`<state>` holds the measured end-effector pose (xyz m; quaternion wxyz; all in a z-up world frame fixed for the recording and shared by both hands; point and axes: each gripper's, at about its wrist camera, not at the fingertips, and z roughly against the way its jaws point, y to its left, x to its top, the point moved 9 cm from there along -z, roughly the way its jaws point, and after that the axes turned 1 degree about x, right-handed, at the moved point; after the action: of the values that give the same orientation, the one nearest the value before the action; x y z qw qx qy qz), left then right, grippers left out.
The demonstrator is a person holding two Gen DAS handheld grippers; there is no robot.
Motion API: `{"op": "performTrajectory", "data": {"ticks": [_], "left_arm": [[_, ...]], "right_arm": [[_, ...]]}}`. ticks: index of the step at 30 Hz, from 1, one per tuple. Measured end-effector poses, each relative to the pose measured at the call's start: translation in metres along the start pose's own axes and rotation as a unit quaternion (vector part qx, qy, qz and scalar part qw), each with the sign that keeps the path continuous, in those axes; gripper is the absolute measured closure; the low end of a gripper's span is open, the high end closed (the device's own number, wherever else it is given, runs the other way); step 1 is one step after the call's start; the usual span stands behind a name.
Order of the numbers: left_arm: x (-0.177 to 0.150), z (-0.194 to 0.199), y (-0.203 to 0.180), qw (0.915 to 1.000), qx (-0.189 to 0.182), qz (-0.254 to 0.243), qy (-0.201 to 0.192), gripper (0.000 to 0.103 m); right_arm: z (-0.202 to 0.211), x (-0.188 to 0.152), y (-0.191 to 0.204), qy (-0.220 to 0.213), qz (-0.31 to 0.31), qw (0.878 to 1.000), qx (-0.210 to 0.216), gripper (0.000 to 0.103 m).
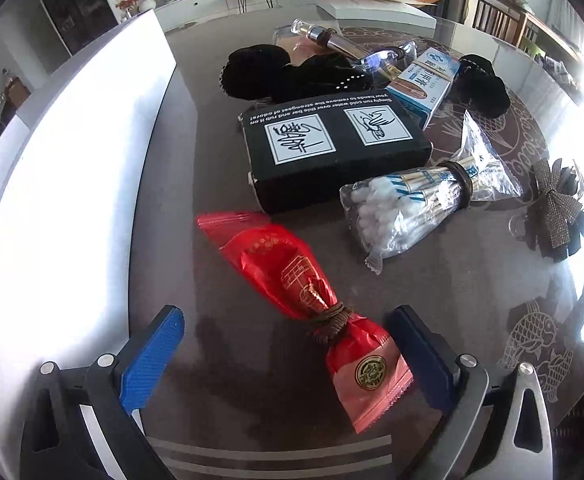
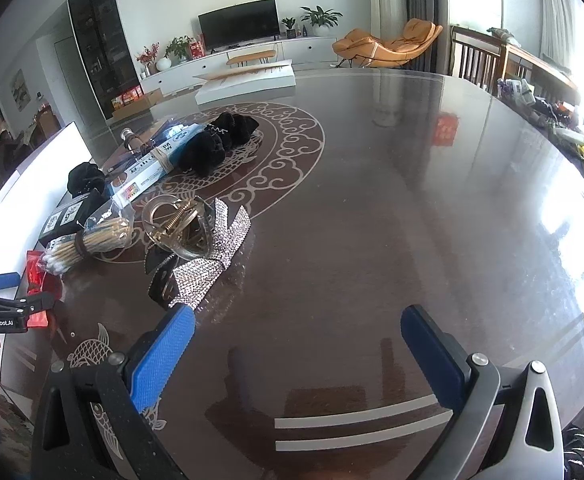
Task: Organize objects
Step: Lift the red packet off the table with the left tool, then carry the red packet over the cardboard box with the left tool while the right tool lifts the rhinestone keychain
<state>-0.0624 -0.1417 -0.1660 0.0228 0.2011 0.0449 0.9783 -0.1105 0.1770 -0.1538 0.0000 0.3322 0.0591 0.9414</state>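
My left gripper (image 1: 288, 320) is open, and the tied end of a red foil packet (image 1: 311, 300) lies between its fingers on the table. Beyond it lie a black box (image 1: 331, 148), a bag of cotton swabs (image 1: 419, 204), a blue-white box (image 1: 423, 80) and black scrunchies (image 1: 284, 72). My right gripper (image 2: 297, 324) is open and empty over bare table. A rhinestone bow hair clip (image 2: 208, 256) lies just past its left finger, with a clear claw clip (image 2: 172, 220) behind. The left gripper (image 2: 12, 300) also shows at the far left of the right wrist view.
A white box wall (image 1: 72, 160) stands along the left side of the dark glass table (image 2: 411, 200). A white flat carton (image 2: 248, 80) lies at the far edge. A metal bottle (image 1: 331, 40) lies behind the scrunchies. Chairs and clutter stand at the right.
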Motion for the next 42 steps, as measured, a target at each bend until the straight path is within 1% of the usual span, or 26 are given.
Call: {"op": "performTrajectory", "data": {"ticks": [2,3,6,9,12,13,15,16,17,19,20,21,22,23,24,25,26,28,30,31,32,33,34,37,39,42], "left_arm": [[-0.003,-0.003,0.006,0.9992,-0.023,0.03,0.01,0.0],[-0.004,-0.003,0.009,0.9987,-0.028,0.04,0.01,0.0],[-0.005,-0.001,0.012,0.999,-0.026,0.037,-0.002,0.0],[-0.008,0.004,0.013,0.9987,-0.028,0.031,-0.03,0.0],[-0.012,0.007,0.014,0.9982,-0.028,0.029,-0.045,0.0],[-0.01,0.005,0.009,0.9983,-0.028,0.029,-0.042,0.0],[-0.01,0.001,0.011,0.9988,-0.031,0.024,-0.028,0.0],[-0.008,-0.001,0.006,0.9989,-0.032,0.02,-0.027,0.002],[-0.008,0.0,0.005,0.9986,-0.036,0.013,-0.036,0.009],[-0.007,0.011,-0.001,0.9972,-0.046,-0.011,-0.058,0.054],[-0.007,0.013,-0.006,0.9968,-0.046,-0.02,-0.062,0.059],[-0.008,0.015,-0.007,0.9967,-0.04,-0.026,-0.065,0.061],[-0.007,0.015,-0.013,0.9963,-0.042,-0.027,-0.069,0.064],[-0.006,0.015,-0.015,0.9959,-0.047,-0.025,-0.073,0.066],[-0.006,0.015,-0.016,0.9954,-0.055,-0.021,-0.075,0.072],[-0.004,0.014,-0.018,0.9949,-0.062,-0.017,-0.078,0.079],[-0.008,0.017,-0.023,0.9943,-0.07,-0.014,-0.079,0.082],[-0.008,0.02,-0.023,0.9928,-0.085,-0.013,-0.084,0.084],[-0.01,0.024,-0.022,0.9917,-0.087,-0.018,-0.094,0.084],[-0.013,0.028,-0.02,0.9909,-0.09,-0.02,-0.097,0.084],[-0.013,0.03,-0.019,0.9903,-0.094,-0.02,-0.101,0.084],[-0.014,0.032,-0.017,0.9896,-0.097,-0.019,-0.105,0.084],[-0.015,0.033,-0.014,0.9887,-0.104,-0.015,-0.107,0.084],[-0.017,0.039,-0.007,0.9855,-0.13,0.001,-0.109,0.085],[-0.016,0.047,-0.006,0.9826,-0.146,0.011,-0.114,0.085],[-0.008,0.072,-0.005,0.9763,-0.169,0.02,-0.134,0.085]], "right_arm": [[0.0,0.0,0.001,-0.001,0.004,1.0,-0.002,0.0],[0.001,0.0,0.002,-0.002,0.005,1.0,-0.004,0.0],[0.002,0.001,0.001,-0.005,0.007,1.0,-0.007,0.0],[0.002,0.0,-0.001,-0.003,0.002,1.0,-0.005,0.0],[0.002,0.001,-0.003,-0.002,-0.003,1.0,-0.005,0.0],[0.002,0.001,-0.005,-0.002,-0.006,1.0,-0.006,0.0],[0.005,0.003,-0.012,-0.006,-0.018,1.0,-0.007,0.0],[0.006,0.004,-0.016,-0.008,-0.028,1.0,-0.006,0.0],[0.007,0.004,-0.022,-0.008,-0.04,0.999,-0.003,0.0],[0.006,0.002,-0.029,-0.001,-0.064,0.998,0.006,0.0],[0.004,-0.001,-0.03,0.011,-0.076,0.997,0.012,0.0],[0.002,-0.003,-0.028,0.019,-0.083,0.996,0.018,0.0],[0.0,-0.007,-0.022,0.031,-0.093,0.995,0.032,0.0],[-0.001,-0.01,-0.011,0.041,-0.104,0.992,0.056,0.0],[-0.003,-0.01,0.002,0.044,-0.105,0.991,0.071,0.0],[-0.006,-0.007,0.019,0.047,-0.094,0.991,0.079,0.0],[-0.01,-0.003,0.031,0.05,-0.083,0.992,0.081,0.0],[-0.023,0.012,0.058,0.05,-0.069,0.993,0.08,0.0],[-0.037,0.028,0.071,0.042,-0.069,0.994,0.075,0.0],[-0.047,0.031,0.072,0.051,-0.065,0.995,0.052,0.004],[-0.054,0.031,0.071,0.06,-0.05,0.997,0.023,0.016],[-0.052,0.032,0.073,0.057,-0.029,0.998,0.009,0.045],[-0.05,0.029,0.073,0.061,-0.018,0.998,0.003,0.049],[-0.041,0.017,0.063,0.062,-0.02,0.998,0.007,0.049],[-0.033,0.009,0.055,0.065,-0.029,0.997,0.021,0.049],[-0.02,0.007,0.05,0.066,-0.05,0.995,0.054,0.049]]}}
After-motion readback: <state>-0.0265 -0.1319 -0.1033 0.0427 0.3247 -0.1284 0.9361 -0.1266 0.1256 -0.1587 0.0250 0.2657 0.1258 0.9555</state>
